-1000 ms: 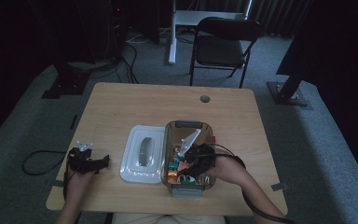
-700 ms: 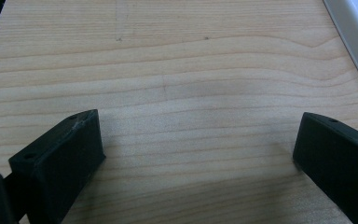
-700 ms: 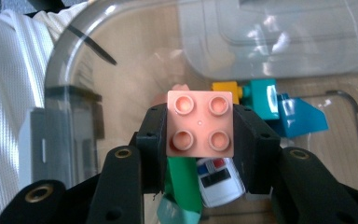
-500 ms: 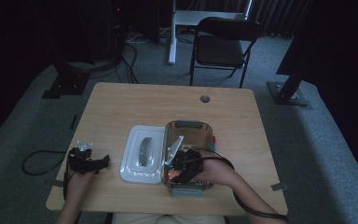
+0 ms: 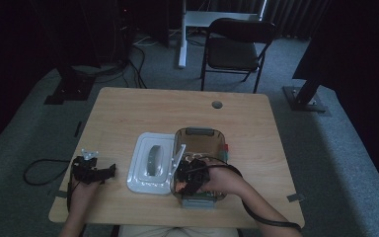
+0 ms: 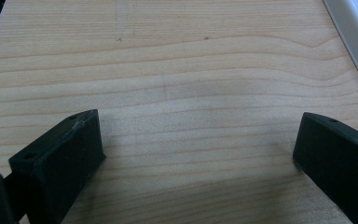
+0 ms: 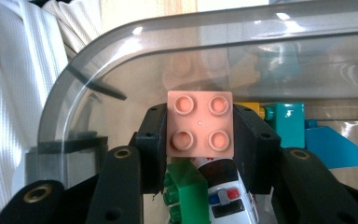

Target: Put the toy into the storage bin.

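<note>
Wooden table (image 5: 128, 113) across the middle of the high view, pale and grained, with a small round hole near its far edge. On it, right of centre in the frame, a clear smoky plastic bin (image 5: 216, 139) with rounded corners; its curved wall (image 7: 121, 51) arches across the top of the right gripper view. Just left of the bin, touching or nearly so, a white lid (image 5: 150, 163) lying flat, its edge (image 6: 354, 32) cutting the upper right corner of the left gripper view. Lower left of the high view: left gripper (image 5: 91, 170), held low over bare wood, jaws wide apart with nothing between them. Lower centre of the high view: right gripper (image 5: 190, 178), reaching into the near end of the bin. Dead centre of the right gripper view: pink four-stud brick (image 7: 200, 129), studs facing the camera, clamped squarely between the two black pads (image 7: 151, 140), one pad flat against each side. Directly beneath the brick, a green brick (image 7: 184, 191) and a small white toy police car (image 7: 226, 196); to the right, teal pieces (image 7: 289, 123) and a sliver of yellow behind.
</note>
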`<state>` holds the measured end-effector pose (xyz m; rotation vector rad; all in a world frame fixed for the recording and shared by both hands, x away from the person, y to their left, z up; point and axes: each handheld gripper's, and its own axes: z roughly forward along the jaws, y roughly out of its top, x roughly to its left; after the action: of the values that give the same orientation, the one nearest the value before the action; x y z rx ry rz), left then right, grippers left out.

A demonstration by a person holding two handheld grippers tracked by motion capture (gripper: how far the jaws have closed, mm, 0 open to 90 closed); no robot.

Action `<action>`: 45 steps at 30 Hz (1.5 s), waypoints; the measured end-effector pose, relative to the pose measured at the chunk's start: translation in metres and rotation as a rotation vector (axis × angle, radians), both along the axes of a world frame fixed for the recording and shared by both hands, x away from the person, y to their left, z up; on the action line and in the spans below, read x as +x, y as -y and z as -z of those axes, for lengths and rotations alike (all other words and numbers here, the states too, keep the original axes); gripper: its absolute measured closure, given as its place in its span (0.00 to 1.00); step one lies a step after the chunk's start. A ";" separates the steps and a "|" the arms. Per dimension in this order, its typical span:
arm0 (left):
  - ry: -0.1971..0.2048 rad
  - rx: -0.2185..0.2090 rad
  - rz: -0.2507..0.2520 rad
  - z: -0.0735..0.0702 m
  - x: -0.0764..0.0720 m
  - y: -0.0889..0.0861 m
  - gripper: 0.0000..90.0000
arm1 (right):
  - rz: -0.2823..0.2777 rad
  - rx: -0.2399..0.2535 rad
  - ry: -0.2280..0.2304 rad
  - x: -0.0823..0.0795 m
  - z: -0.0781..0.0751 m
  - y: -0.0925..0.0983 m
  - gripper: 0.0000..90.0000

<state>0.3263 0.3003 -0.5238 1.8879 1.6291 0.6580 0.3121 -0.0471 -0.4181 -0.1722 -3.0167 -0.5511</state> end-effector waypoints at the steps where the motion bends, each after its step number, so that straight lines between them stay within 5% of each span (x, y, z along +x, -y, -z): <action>1: 0.000 0.000 0.000 0.000 0.000 0.000 0.02 | 0.005 0.002 -0.002 0.001 0.000 0.000 0.63; 8: 0.000 0.000 0.000 0.000 0.000 0.000 0.02 | 0.035 0.023 0.003 0.001 -0.005 0.004 0.60; 17: 0.000 0.000 0.000 0.000 0.000 0.000 0.02 | 0.116 0.107 0.044 0.003 -0.021 0.035 0.57; 34: 0.000 0.000 0.000 0.000 0.000 0.000 0.02 | 0.421 0.276 0.106 0.016 -0.044 0.128 0.48; 45: -0.001 0.000 0.000 0.000 0.000 0.000 0.02 | 0.624 0.292 0.138 0.030 -0.038 0.174 0.36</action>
<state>0.3263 0.3003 -0.5237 1.8888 1.6303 0.6573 0.3422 -0.2212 -0.3797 -1.1113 -2.9196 -1.0709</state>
